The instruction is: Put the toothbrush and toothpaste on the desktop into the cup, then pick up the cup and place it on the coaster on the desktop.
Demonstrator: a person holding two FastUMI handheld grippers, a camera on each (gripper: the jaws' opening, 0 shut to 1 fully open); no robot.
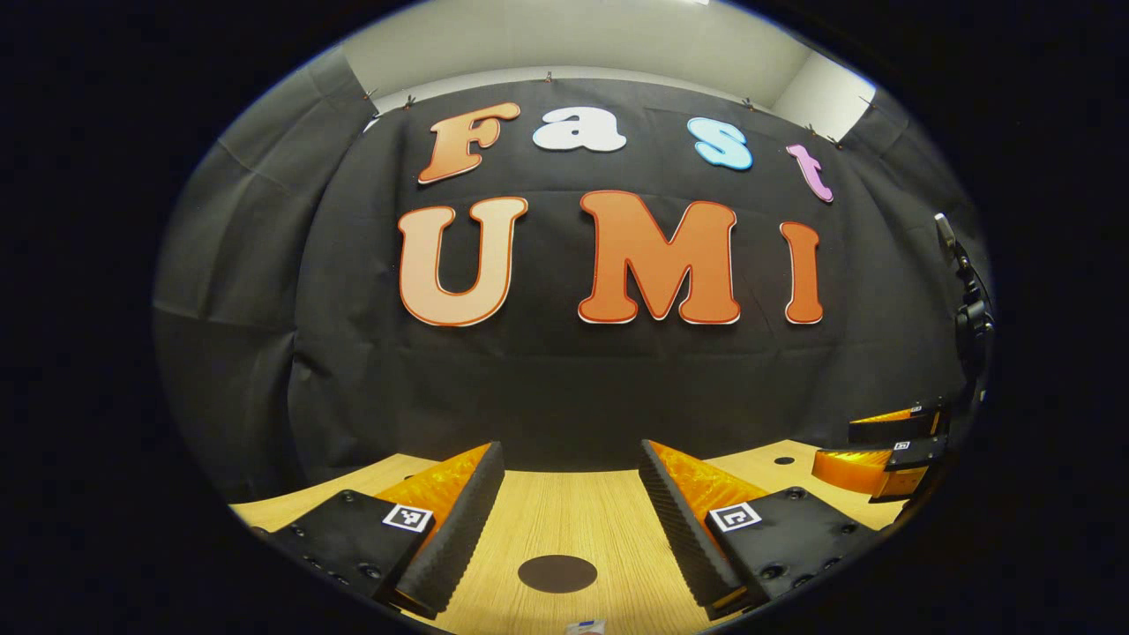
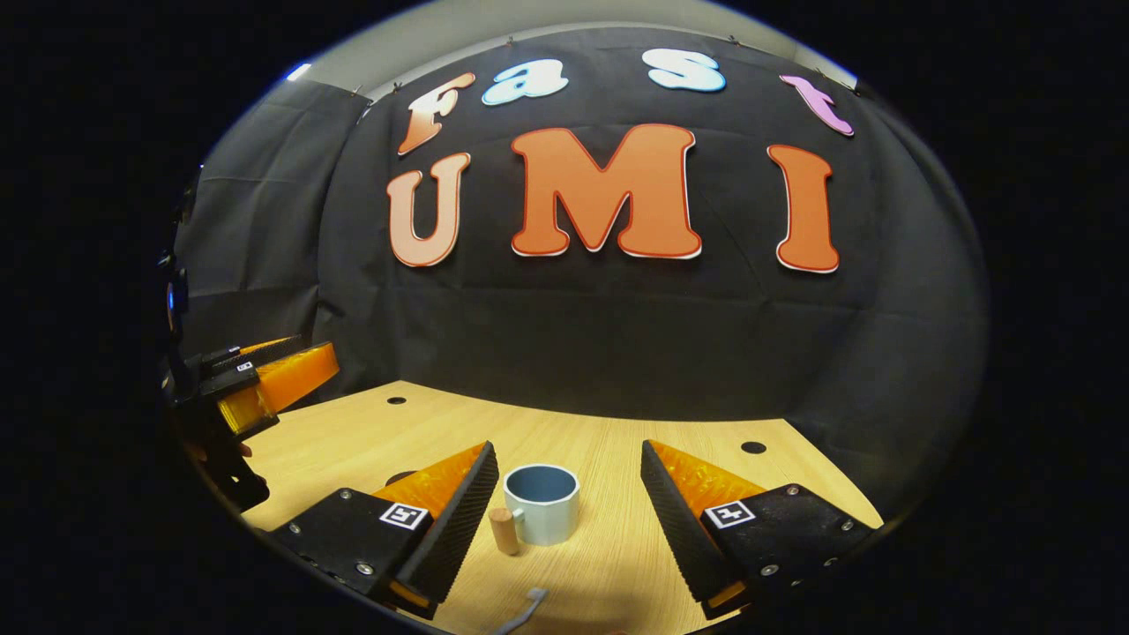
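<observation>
Black cloth wall (image 2: 617,335) behind a light wooden desktop (image 2: 617,450)

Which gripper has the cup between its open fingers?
The right gripper: the cup stands on the desktop between its fingers. The left gripper frames a dark coaster.

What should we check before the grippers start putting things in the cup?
1. Right gripper open: ok, its fingers stand wide apart.
2. Left gripper open: ok, nothing between its fingers.
3. Cup upright with its mouth free: ok.
4. Coaster bare on the desktop: ok.
5. Toothbrush within sight: ok, its end peeks in at the bottom of the right gripper view.
6. Toothpaste position: cannot tell.
</observation>
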